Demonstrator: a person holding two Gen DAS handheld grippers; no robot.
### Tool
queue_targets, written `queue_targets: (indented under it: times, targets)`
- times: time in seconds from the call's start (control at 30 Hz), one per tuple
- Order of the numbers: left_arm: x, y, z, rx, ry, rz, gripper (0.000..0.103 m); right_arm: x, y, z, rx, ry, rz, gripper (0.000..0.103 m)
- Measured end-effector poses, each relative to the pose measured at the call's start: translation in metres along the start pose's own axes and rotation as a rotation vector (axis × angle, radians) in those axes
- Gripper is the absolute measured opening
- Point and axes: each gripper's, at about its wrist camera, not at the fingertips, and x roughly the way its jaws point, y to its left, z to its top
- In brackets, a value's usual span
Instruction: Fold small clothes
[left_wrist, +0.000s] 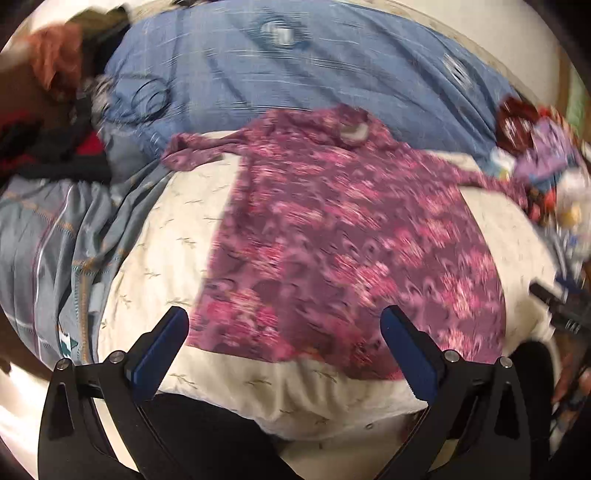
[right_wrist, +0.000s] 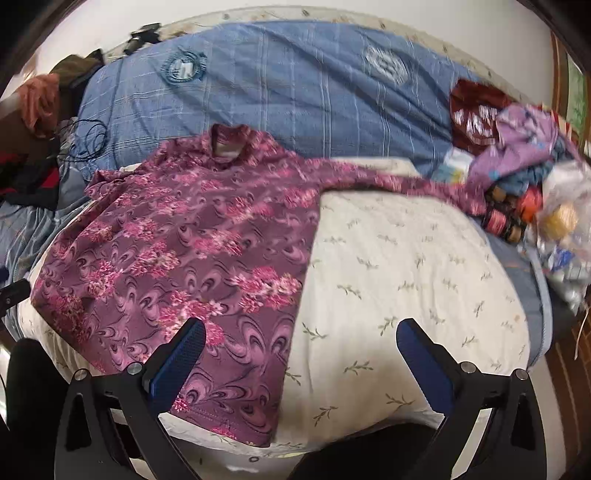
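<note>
We see the purple top (right_wrist: 177, 236) spread flat on the bed (right_wrist: 406, 266), apparently unfolded, both grippers' (left_wrist: 284, 325) (right_wrist: 301, 336) fingers apart and empty.

Left gripper (left_wrist: 284, 325): two black plastic arms of angular, triangulated form with elongated cut-out slots. Each arm carries two round silver screw heads near the finger base. Fingers (left_wrist: 162, 343) faced with dark blue pads; the pad edge on the right-side finger shows small teeth.

Right gripper (right_wrist: 301, 338): same build. Black arms with slots, silver screw heads in pairs. Blue pads (right_wrist: 183, 356) with a fine grid texture visible on the left-side finger. No cables or markings legible in either view.
</note>
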Motion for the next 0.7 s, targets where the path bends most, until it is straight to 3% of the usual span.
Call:
queue_targets:
  times: [0.2, 0.27, 0.33, 0.4, 0.47, 0.53, 0.57, 0.6, 0.63, 0.67, 0.7]
  targets:
    - [0.013, 0.065, 0.018, -0.151, 0.048, 0.037, 0.103, 0.030, -0.025, -0.009, 0.110, 0.117, 0.125, 0.103]
    - [0.025, 0.077, 0.018, -0.216, 0.100, -0.010, 0.103, 0.040, -0.021, -0.013, 0.119, 0.147, 0.161, 0.102]
    - [0.040, 0.081, 0.012, -0.275, 0.164, -0.079, 0.103, 0.050, -0.012, -0.018, 0.118, 0.187, 0.197, 0.102]
    - [0.052, 0.078, 0.007, -0.304, 0.211, -0.122, 0.103, 0.061, -0.001, -0.023, 0.107, 0.221, 0.236, 0.095]
    - [0.063, 0.072, 0.006, -0.300, 0.241, -0.127, 0.103, 0.068, 0.008, -0.026, 0.093, 0.241, 0.261, 0.092]
    - [0.072, 0.066, 0.008, -0.276, 0.249, -0.115, 0.103, 0.065, 0.013, -0.028, 0.062, 0.203, 0.260, 0.086]
    - [0.076, 0.065, 0.009, -0.273, 0.252, -0.116, 0.103, 0.064, 0.013, -0.028, 0.050, 0.193, 0.259, 0.071]
    - [0.080, 0.063, 0.011, -0.274, 0.257, -0.124, 0.103, 0.063, 0.013, -0.028, 0.034, 0.181, 0.252, 0.042]
    - [0.085, 0.063, 0.012, -0.281, 0.266, -0.136, 0.101, 0.062, 0.013, -0.027, 0.012, 0.173, 0.257, 0.021]
    - [0.089, 0.062, 0.013, -0.289, 0.273, -0.150, 0.087, 0.062, 0.012, -0.026, 0.002, 0.174, 0.270, 0.005]
    - [0.094, 0.062, 0.015, -0.295, 0.284, -0.173, 0.064, 0.062, 0.008, -0.025, 0.008, 0.173, 0.294, 0.004]
